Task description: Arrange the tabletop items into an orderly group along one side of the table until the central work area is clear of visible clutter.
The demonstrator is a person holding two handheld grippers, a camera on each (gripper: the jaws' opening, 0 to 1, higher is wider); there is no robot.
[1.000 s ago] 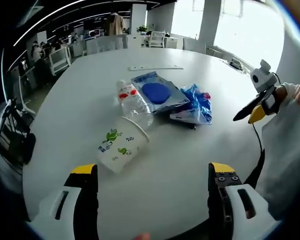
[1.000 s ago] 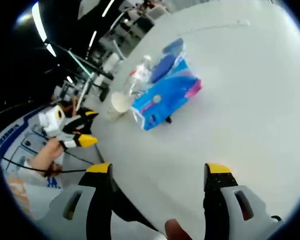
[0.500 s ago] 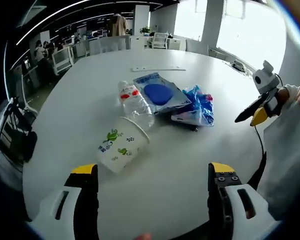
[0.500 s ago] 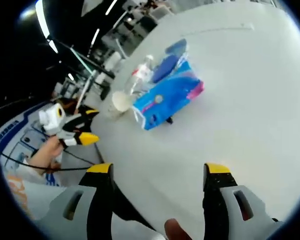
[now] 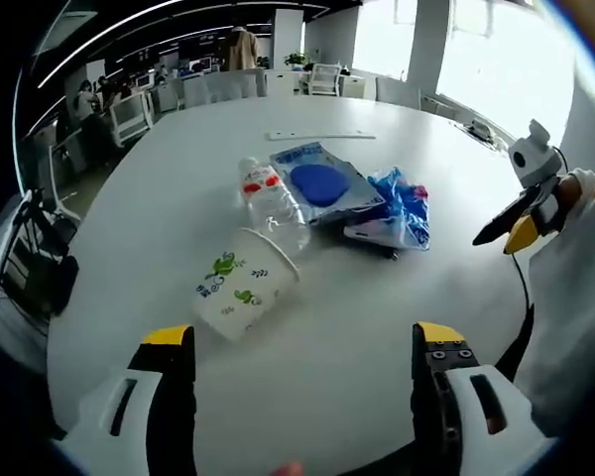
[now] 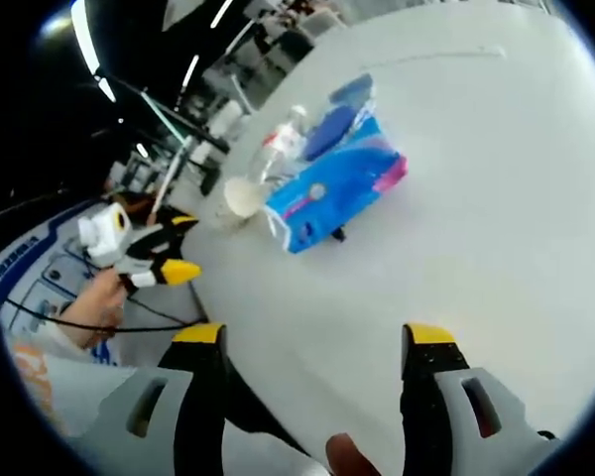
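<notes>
- Four items clustered mid-table on the white round table (image 5: 357, 367), well away from every edge: paper cup (image 5: 241, 286), water bottle (image 5: 271, 204), clear pouch with a blue disc (image 5: 322, 186), blue tissue pack (image 5: 395, 210).
- Paper cup lies on its side, green leaf print, mouth toward the bottle and touching or nearly touching it; it sits nearest the table's near edge.
- Water bottle lies flat, red label, cap end pointing toward the far edge.
- Pouch lies just beside the bottle, on the far side of the cluster; the tissue pack partly overlaps its edge.
- Small dark object pokes out from under the tissue pack; too small to identify.
- Thin white strip (image 5: 321, 136) lies alone, nearer the far edge, apart from the cluster.
- Left gripper (image 5: 302, 377): jaws spread wide, nothing between them, over the near edge, short of the cup.
- Right gripper (image 6: 307, 382): jaws spread wide, empty, above bare tabletop; tissue pack (image 6: 335, 188) is the closest item ahead.
- Each gripper also shows in the other's view, off the table's rim, held in a hand.
</notes>
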